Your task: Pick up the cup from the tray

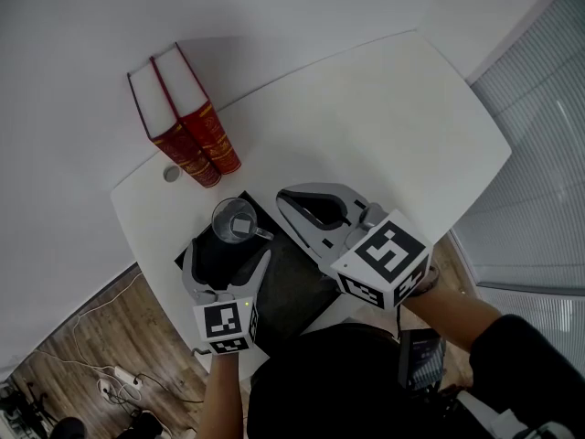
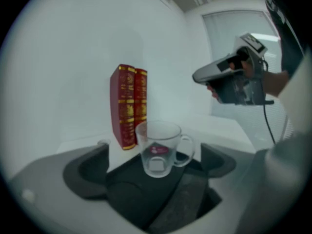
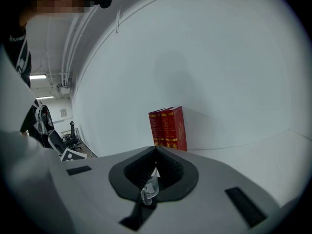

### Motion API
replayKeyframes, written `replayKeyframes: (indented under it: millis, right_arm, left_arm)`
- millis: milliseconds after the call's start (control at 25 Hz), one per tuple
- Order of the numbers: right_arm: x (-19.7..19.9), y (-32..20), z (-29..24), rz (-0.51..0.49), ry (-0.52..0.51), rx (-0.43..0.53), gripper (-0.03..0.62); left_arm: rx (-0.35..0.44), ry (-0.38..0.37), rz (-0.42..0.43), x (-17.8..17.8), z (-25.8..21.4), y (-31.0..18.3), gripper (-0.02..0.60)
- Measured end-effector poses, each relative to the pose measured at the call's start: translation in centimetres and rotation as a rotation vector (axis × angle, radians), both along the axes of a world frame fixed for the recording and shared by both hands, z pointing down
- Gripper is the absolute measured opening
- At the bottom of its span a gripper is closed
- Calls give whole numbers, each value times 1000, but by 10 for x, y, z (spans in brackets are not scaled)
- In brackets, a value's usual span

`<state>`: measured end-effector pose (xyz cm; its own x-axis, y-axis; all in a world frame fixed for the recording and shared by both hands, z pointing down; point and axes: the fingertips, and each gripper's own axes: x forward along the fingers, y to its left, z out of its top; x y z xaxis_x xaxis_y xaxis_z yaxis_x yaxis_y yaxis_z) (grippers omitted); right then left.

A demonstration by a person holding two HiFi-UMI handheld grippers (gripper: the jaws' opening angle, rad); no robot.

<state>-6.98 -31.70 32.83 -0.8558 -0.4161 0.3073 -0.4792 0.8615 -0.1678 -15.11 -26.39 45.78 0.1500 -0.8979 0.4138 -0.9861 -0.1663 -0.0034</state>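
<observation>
The left gripper [image 1: 228, 262] is held low, just behind the cup [image 1: 236, 219], and points a little downward. Its jaws stand wide apart, one on each side of the cup, and do not touch it. The right gripper [image 1: 291, 199] hangs higher, to the right of the cup, with its jaws closed together and nothing in them.

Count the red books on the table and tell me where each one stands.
2. The left book and the right book stand upright side by side near the table's far left edge, beyond the tray. No others show, and none seems hidden.
</observation>
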Motion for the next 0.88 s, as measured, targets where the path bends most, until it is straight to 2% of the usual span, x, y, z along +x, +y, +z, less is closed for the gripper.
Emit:
replayKeyframes:
  millis: [160, 320, 640, 880]
  right_arm:
    - [0, -1, 0, 3, 2, 0, 14]
    - [0, -1, 3, 5, 8, -4, 13]
    - [3, -4, 5, 7, 17, -6, 14]
    - [4, -7, 6, 11, 24, -10, 14]
  left_arm:
    - [13, -36, 4, -3, 3, -4, 591]
    - [33, -38, 19, -4, 5, -6, 592]
    - [-33, -55, 31, -5, 26, -13, 592]
    - [-34, -57, 17, -10, 27, -23, 592]
